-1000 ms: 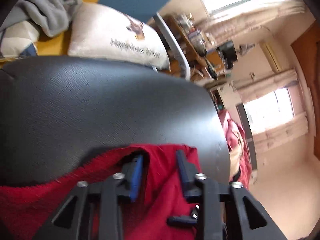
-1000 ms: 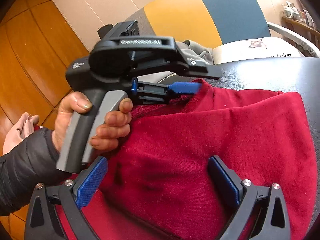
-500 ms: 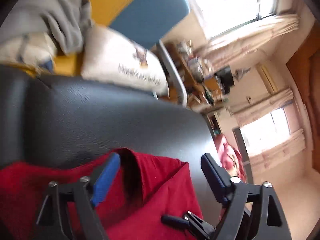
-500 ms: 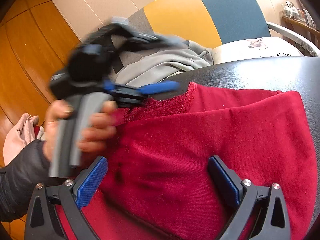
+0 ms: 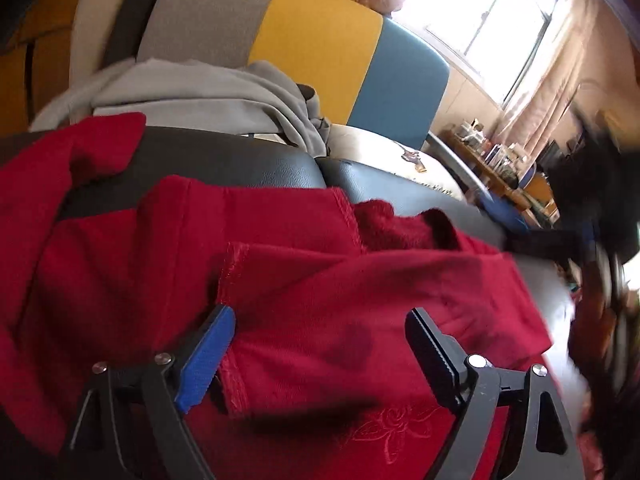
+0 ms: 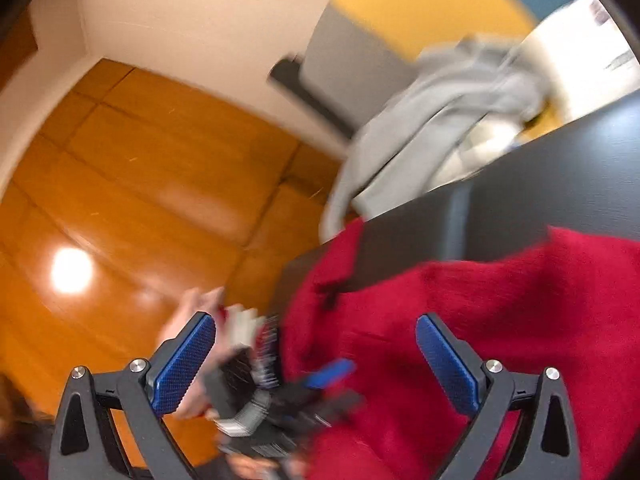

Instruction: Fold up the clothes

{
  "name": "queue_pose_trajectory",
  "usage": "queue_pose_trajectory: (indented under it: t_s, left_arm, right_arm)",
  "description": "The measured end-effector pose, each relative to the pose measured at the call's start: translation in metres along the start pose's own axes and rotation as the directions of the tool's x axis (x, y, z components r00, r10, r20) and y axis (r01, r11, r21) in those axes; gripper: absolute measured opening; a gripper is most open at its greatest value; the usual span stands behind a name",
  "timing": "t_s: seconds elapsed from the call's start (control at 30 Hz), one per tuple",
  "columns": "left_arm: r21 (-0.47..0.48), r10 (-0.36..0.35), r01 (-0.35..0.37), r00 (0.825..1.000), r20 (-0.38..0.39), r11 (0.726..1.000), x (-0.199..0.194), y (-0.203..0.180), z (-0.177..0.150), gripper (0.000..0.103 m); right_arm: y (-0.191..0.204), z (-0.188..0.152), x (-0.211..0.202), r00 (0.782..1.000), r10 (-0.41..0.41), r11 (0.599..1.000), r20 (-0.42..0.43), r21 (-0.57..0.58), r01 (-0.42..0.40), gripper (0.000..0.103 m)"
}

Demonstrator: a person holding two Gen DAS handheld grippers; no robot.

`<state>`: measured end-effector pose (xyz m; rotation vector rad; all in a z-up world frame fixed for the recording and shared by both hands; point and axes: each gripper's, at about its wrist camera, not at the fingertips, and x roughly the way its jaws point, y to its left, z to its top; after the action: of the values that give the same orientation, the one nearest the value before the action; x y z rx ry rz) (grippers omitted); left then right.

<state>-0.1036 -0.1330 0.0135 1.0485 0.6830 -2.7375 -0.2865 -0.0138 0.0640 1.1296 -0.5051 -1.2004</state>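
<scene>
Two hand-held grippers hang over one red garment [image 5: 320,300], which lies rumpled across a black leather-look cushioned surface [image 5: 240,160]. That surface looks like a seat or padded top rather than a bench; which one cannot be told. Seen from the left wrist, the red garment is partly doubled over: a stitched hem edge runs down its middle, a sleeve or corner trails off to the left over the black padding, and a faint embroidered flower sits low on the cloth.

The left hand-held gripper [image 5: 316,344] has its jaws wide and opening further; cloth lies under and between them, but neither pad presses on it, so it holds nothing. The right hand-held gripper [image 6: 316,356] also stands wide apart with nothing clamped. Through its gap the right wrist view shows, much blurred, the other gripper and the hand [image 6: 192,320] that carries it, at the left edge of the red cloth.

Behind the padded surface sits a crumpled grey garment [image 5: 208,96], resting against a chair back [image 5: 320,40] of grey, yellow and blue panels. A pale cushion [image 5: 384,152] with a small print lies just beside the grey garment. Farther right are a bright window [image 5: 480,12] with curtains and a cluttered shelf, too small to read. The right wrist view takes in a wooden floor [image 6: 140,180].
</scene>
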Motion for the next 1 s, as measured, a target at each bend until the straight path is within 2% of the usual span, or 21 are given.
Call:
queue_pose_trajectory:
  t_s: [0.07, 0.17, 0.27, 0.3, 0.33, 0.43, 0.53, 0.7, 0.77, 0.8, 0.9, 1.0]
  left_arm:
    - [-0.014, -0.031, 0.031, 1.000, 0.002, 0.999, -0.003, 0.006, -0.001, 0.094]
    - [-0.054, -0.080, 0.080, 0.997, 0.017, 0.995, -0.005, 0.015, 0.001, 0.094]
    - [-0.067, -0.096, 0.097, 0.995, 0.024, 0.993, -0.003, 0.016, 0.003, 0.094]
    - [-0.068, -0.097, 0.099, 0.995, 0.025, 0.993, -0.001, 0.013, 0.005, 0.094]
    - [-0.070, -0.100, 0.102, 0.995, 0.026, 0.992, -0.001, 0.014, 0.005, 0.094]
    - [-0.076, -0.110, 0.112, 0.993, 0.031, 0.991, -0.002, 0.016, 0.004, 0.096]
    - [-0.073, -0.111, 0.113, 0.993, 0.031, 0.991, -0.002, 0.014, 0.003, 0.098]
    - [-0.067, -0.104, 0.106, 0.994, 0.029, 0.992, -0.001, 0.012, 0.002, 0.099]
    - [-0.064, -0.100, 0.102, 0.995, 0.028, 0.993, -0.002, 0.011, 0.001, 0.099]
    - [-0.062, -0.097, 0.099, 0.995, 0.027, 0.993, -0.002, 0.011, 0.001, 0.099]
    - [-0.056, -0.092, 0.093, 0.995, 0.025, 0.994, -0.001, 0.009, 0.000, 0.100]
    - [-0.055, -0.091, 0.092, 0.996, 0.024, 0.994, 0.000, 0.009, 0.000, 0.100]
  right_arm:
    - [-0.008, 0.013, 0.028, 0.998, -0.014, 0.999, -0.069, 0.029, 0.016, 0.103]
    - [-0.023, 0.024, 0.071, 0.981, -0.064, 0.996, -0.181, 0.056, 0.075, 0.103]
    - [-0.043, 0.029, 0.102, 0.956, -0.129, 0.987, -0.265, 0.063, 0.150, 0.103]
    - [-0.046, 0.030, 0.109, 0.942, -0.184, 0.979, -0.282, 0.038, 0.202, 0.103]
    - [-0.048, 0.032, 0.113, 0.934, -0.215, 0.973, -0.287, 0.018, 0.230, 0.103]
    - [-0.050, 0.037, 0.121, 0.927, -0.222, 0.972, -0.302, 0.004, 0.234, 0.103]
    - [-0.046, 0.037, 0.132, 0.942, -0.124, 0.989, -0.313, 0.034, 0.142, 0.103]
    - [-0.051, 0.037, 0.140, 0.968, 0.028, 0.992, -0.250, 0.127, 0.004, 0.103]
    - [-0.062, 0.040, 0.132, 0.982, -0.013, 0.987, -0.188, 0.153, 0.043, 0.101]
    - [-0.066, 0.040, 0.129, 0.984, -0.018, 0.986, -0.177, 0.159, 0.046, 0.096]
    - [-0.057, 0.037, 0.127, 0.978, -0.081, 0.990, -0.190, 0.102, 0.102, 0.094]
    - [-0.032, 0.026, 0.113, 0.964, -0.199, 0.980, -0.175, -0.004, 0.201, 0.095]
